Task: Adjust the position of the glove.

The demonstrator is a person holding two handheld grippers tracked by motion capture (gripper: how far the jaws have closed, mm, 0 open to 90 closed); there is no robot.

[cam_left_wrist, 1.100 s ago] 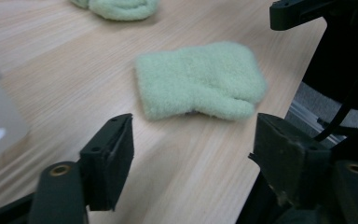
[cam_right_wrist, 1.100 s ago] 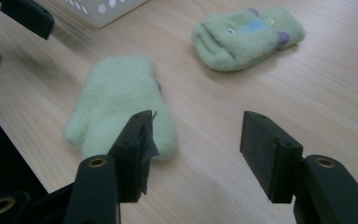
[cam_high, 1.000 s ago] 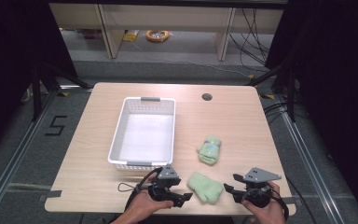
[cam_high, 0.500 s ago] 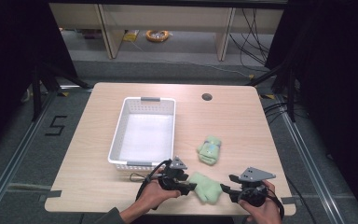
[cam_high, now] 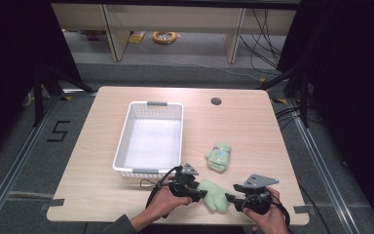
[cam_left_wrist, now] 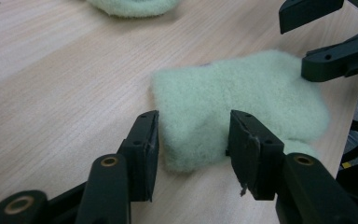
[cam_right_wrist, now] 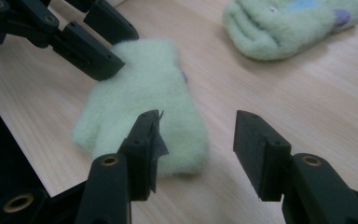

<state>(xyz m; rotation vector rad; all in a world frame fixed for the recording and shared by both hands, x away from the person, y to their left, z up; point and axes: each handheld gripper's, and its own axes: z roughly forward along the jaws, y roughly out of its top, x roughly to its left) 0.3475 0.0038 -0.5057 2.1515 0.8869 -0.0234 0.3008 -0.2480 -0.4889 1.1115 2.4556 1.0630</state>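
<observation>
The left gripper [cam_high: 198, 193] sits low at the near edge of the table, its two black jaws set on either side of one corner of a pale green mitten [cam_high: 214, 194]. In the left gripper view the jaws [cam_left_wrist: 193, 140] have just been closing, and the mitten's [cam_left_wrist: 242, 100] fuzzy edge lies between them, yet a sliver of gap shows at each pad, so the grip is not yet clenched on the cloth. The right gripper [cam_high: 230, 200] comes in from the other side of the same mitten. In the right gripper view its jaws [cam_right_wrist: 196, 140] have also just been closing, but they stand apart: the one on that view's left overlaps the mitten's [cam_right_wrist: 144, 93] near end, while the other hangs over bare wood, so nothing is grasped there.

There are two mittens in all. The one between the grippers lies flat near the front edge of the wooden table [cam_high: 253, 126]. The second mitten [cam_high: 218, 156], green with a small blue and purple patch, lies farther back and a little to the right, apart from the first. One white perforated basket [cam_high: 126, 146] with grey handles stands on the left half of the table, just behind the left gripper. One round cable hole [cam_high: 216, 101] marks the far side of the tabletop.
</observation>
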